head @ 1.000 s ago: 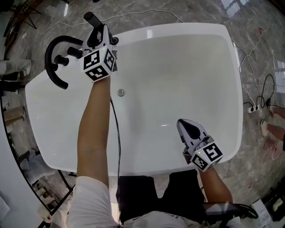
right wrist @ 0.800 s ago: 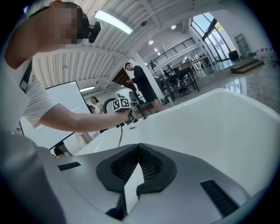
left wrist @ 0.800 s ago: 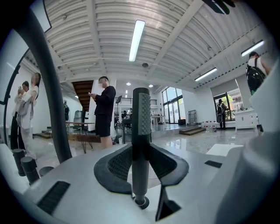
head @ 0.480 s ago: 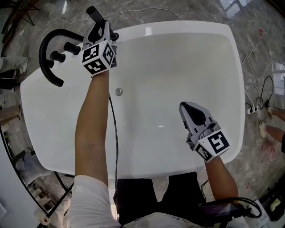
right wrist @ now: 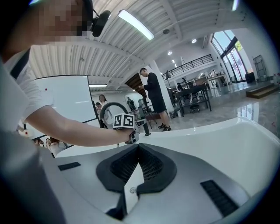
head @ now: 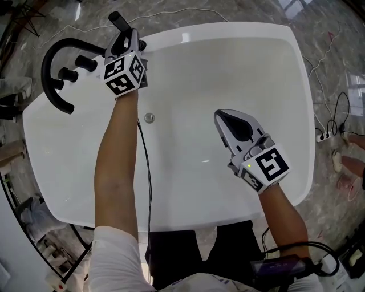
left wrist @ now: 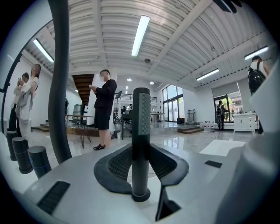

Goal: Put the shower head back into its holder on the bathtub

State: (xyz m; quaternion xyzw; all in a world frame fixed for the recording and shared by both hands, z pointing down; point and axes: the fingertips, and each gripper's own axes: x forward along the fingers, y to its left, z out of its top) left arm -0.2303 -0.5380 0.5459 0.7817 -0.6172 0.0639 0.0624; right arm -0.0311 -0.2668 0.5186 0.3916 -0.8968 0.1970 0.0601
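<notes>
Seating shower head [left wrist: 141, 131] | left gripper [head: 128, 41] pinches it upright at tub [head: 239, 28] corner | right gripper [head: 221, 116] pressed together, empty | keep it vertical, lower slowly into holder.

Glossy marble floor [head: 262, 11], ribbed white ceiling [left wrist: 109, 26] with strip lights [left wrist: 141, 35], tall windows [left wrist: 173, 104].

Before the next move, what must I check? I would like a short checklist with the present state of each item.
1. Left gripper closed on the shower head: ok.
2. Shower head upright between the jaws: ok.
3. Holder visible below the shower head: cannot tell.
4. Right gripper empty, jaws together: ok.
5. Right gripper over the bathtub, away from the faucet: ok.
</notes>
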